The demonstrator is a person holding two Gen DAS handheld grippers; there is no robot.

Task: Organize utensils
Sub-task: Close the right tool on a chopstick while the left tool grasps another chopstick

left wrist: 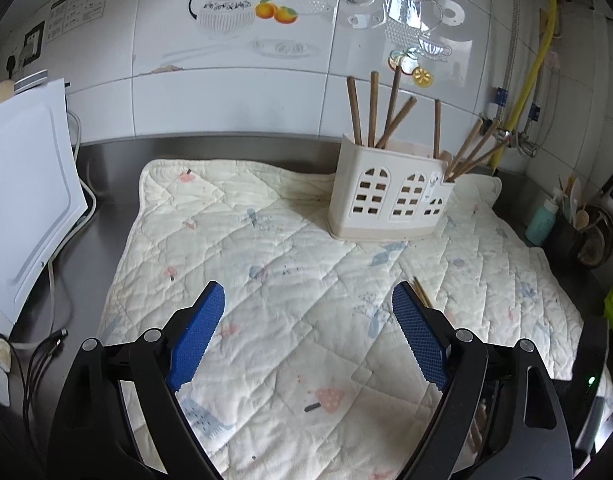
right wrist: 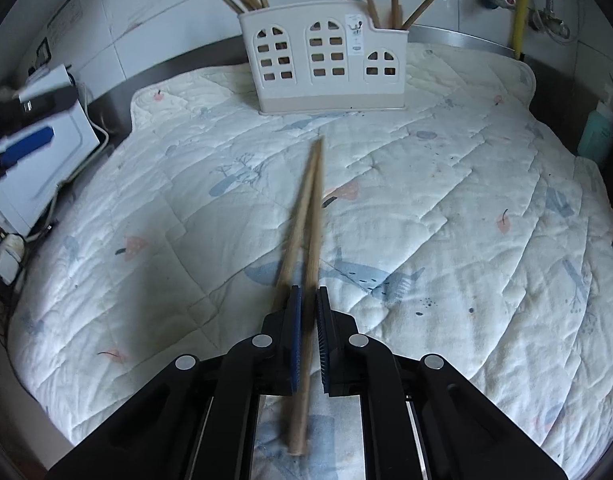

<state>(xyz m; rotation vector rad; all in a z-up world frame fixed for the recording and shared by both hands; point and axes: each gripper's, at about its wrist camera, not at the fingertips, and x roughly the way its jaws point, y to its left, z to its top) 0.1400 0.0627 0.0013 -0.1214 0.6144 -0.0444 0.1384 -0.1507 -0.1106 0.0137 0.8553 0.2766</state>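
Right tongs [right wrist: 308, 312], bottom centre of the right wrist view, are clamped on a pair of wooden chopsticks [right wrist: 306, 216]. The sticks run up from between the blue pads toward mid-frame, tips meeting just below the utensil holder [right wrist: 326, 60], butt ends sticking back past the pads at the bottom. They're motion-blurred.

Left tongs [left wrist: 308, 312] are spread wide w/ nothing between the pads, hanging over the quilted mat [left wrist: 266, 240] in the lower half of the left wrist view. A bit of the chopstick pair shows just behind the right-hand blue pad [left wrist: 420, 338], lower right of centre.

Holder is cream plastic w/ arched window cut-outs; it stands upright on the mat near its far edge, upper right in the left view, top centre in the right view. Several more wooden chopsticks [left wrist: 372, 110] lean in its compartments.

Mat lies on a steel tabletop [left wrist: 106, 208] against a tiled wall. White appliance [left wrist: 26, 184] at left edge, teal bottle [left wrist: 542, 222] at far right.
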